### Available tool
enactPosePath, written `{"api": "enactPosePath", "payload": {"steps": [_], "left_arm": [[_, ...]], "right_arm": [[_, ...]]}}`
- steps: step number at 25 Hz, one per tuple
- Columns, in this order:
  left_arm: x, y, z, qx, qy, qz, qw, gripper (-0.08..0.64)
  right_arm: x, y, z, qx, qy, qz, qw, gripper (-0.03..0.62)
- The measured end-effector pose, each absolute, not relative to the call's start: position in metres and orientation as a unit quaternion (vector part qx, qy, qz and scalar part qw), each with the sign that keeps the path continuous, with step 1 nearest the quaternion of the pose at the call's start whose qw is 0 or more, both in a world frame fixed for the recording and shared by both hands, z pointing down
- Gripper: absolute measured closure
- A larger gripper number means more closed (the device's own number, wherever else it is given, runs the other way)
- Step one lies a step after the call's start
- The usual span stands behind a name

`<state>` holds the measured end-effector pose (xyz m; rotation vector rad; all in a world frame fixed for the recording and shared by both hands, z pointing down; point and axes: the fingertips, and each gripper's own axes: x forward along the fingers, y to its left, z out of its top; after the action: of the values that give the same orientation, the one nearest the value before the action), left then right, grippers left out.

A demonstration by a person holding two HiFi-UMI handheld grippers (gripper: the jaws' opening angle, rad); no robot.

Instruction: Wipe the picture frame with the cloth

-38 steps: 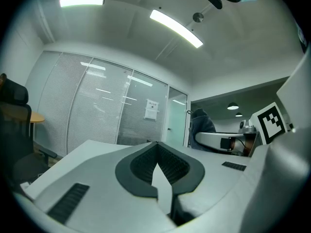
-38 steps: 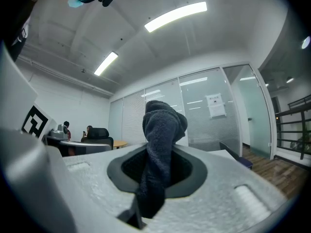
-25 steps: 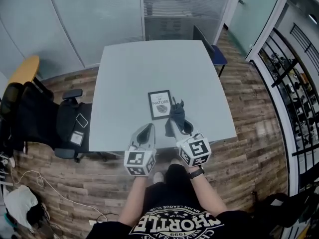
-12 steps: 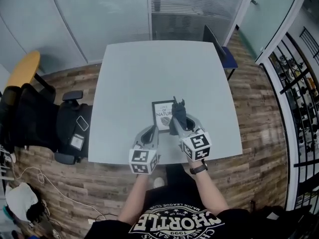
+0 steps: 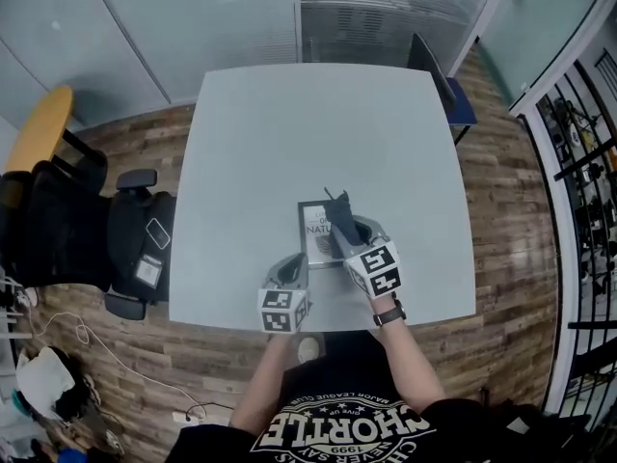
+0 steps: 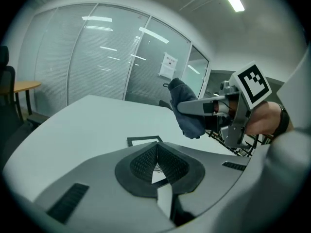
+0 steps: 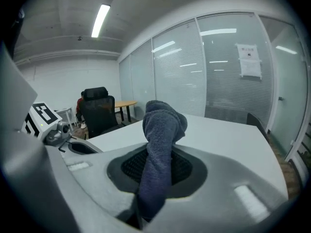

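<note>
A black picture frame [image 5: 314, 225] with a white print lies flat on the grey table [image 5: 289, 133], near its front edge. My right gripper [image 5: 340, 218] is shut on a dark blue-grey cloth [image 5: 343, 214] and hovers over the frame's right side. In the right gripper view the cloth [image 7: 160, 130] sticks up from between the jaws. My left gripper [image 5: 294, 268] sits just in front of the frame's left corner, shut with nothing in it. The left gripper view shows a corner of the frame [image 6: 143, 141] past its jaws, with the cloth [image 6: 187, 111] hanging above the table.
A black office chair [image 5: 130, 239] stands left of the table, and a blue chair [image 5: 443, 75] at the far right corner. A round wooden table [image 5: 39, 138] is further left. Glass walls close the back. Cables lie on the wooden floor.
Both grippers have moved forward over the table. The right gripper has carried the cloth from beside the frame to above its right part.
</note>
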<state>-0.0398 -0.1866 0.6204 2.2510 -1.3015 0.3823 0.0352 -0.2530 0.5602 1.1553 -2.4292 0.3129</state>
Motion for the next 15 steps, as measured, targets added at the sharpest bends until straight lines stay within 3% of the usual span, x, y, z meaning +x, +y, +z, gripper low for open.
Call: {"api": "enactPosePath", "payload": {"steps": [8, 15], "left_arm": [[-0.039, -0.191, 0.672, 0.815, -0.461, 0.171, 0.307, 0.554], [-0.034, -0.188, 0.706, 0.808, -0.446, 0.207, 0.326, 0.554]], "right_arm": [[0.005, -0.288, 0.625, 0.304, -0.853, 0.023, 0.424, 0.518], [-0.017, -0.314, 0.687, 0.231, -0.801, -0.068, 0.548, 0.518]]}}
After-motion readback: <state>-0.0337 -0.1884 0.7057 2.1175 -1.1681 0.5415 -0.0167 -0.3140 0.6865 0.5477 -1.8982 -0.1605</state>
